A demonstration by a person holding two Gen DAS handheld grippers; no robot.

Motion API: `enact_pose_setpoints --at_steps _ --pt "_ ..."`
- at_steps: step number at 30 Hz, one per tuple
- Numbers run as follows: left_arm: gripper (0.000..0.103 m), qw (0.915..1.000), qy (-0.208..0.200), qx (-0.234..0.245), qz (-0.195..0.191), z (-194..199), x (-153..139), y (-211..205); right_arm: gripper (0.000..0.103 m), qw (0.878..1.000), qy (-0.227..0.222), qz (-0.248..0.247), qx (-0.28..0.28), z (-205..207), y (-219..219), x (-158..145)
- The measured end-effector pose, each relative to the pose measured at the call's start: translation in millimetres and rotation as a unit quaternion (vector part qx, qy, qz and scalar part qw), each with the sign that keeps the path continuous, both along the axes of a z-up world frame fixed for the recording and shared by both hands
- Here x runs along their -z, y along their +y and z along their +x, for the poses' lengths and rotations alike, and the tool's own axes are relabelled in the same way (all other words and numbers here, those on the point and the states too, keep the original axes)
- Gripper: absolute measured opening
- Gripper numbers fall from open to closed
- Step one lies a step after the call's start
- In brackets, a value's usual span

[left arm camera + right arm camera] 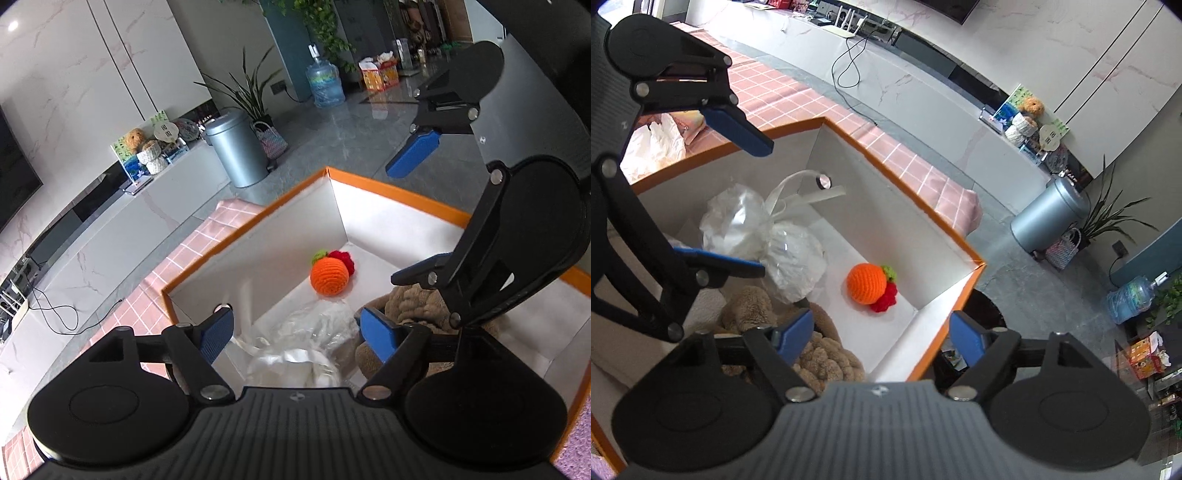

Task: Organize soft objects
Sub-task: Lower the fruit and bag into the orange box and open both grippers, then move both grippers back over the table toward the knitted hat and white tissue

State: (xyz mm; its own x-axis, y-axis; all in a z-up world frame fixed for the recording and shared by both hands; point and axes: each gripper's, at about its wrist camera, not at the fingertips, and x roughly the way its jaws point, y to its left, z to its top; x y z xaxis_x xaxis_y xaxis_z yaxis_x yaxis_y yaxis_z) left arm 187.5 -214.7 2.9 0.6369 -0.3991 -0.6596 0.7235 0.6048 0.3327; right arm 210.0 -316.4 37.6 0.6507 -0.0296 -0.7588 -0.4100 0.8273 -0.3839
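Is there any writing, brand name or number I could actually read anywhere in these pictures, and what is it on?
No text reads clearly in either view.
Small emblem on the left gripper body: a mark, no legible letters.
Round paper fan on the low cabinet: dark characters, too blurred to read.
Water jug label and colourful carton: print too small to read.

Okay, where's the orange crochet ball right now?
The orange crochet ball lies on the floor of the orange-rimmed box, touching a red crochet piece, near the corner, beyond the clear plastic bag.
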Motion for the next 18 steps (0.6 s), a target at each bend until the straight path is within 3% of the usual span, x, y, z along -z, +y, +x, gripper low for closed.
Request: enact_pose_setpoints --at_steps 10,18 --pt "0.092 0.9991 -0.027 -0.011 -0.03 -19 -24 15 0.084 0.999 -0.033 0.005 0.008 -25 9 -24" --pt "0.092 0.9969 -0.022 -0.045 -0.06 -36 -42 48 0.084 0.998 -0.05 0.023 0.021 -46 29 -40"
